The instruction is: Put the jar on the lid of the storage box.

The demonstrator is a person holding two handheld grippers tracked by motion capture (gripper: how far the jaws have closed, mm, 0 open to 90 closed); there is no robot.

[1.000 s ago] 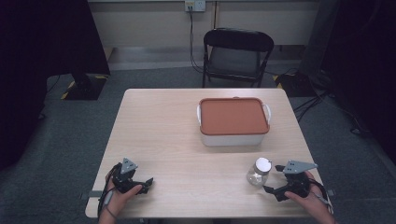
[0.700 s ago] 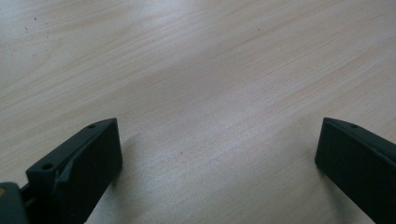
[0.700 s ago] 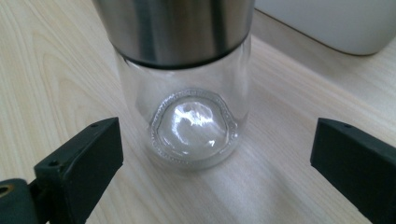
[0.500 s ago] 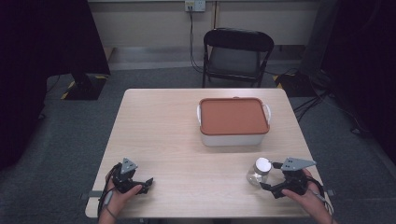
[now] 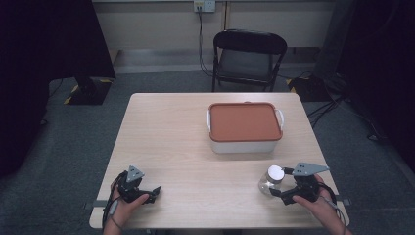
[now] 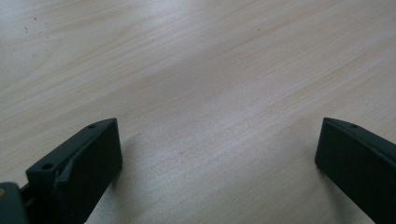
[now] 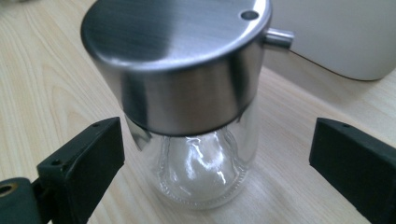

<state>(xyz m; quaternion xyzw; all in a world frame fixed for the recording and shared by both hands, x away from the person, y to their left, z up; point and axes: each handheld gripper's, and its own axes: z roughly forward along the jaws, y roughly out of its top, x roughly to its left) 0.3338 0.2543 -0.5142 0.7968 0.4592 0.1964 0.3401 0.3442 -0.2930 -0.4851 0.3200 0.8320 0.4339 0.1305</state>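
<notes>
— Where was the glass jar (image 5: 270, 180) at that moment?

— It stood upright on the wooden table (image 5: 166, 132), near the front edge on the person's right side. It was in front of the white box (image 5: 244, 145), well apart from it. The box had an orange-brown lid (image 5: 244, 121) that was closed.

— And the right gripper (image 5: 283, 185)?

— It was low at the table, held in the right hand (image 5: 318, 204), and it pointed at the jar. In the right gripper view the two black jaws stood wide apart, one on each side of the jar, and they did not touch the glass. The jar was between them but not clamped.

— What could you see of the jar from so near?

— A brushed metal cap (image 7: 177, 60) with a small hole on top and a short spout (image 7: 278, 37) at the side. The glass below was clear. I could not tell if something was inside.

— What about the left gripper (image 5: 155, 192)?

— It lay low over the table at the front left corner, in the left hand (image 5: 128, 205), far from the jar. Its jaws were also wide apart, with bare wood between them.

— Anything behind the table?

— A dark folding chair (image 5: 249, 56) stood at the far side.
</notes>
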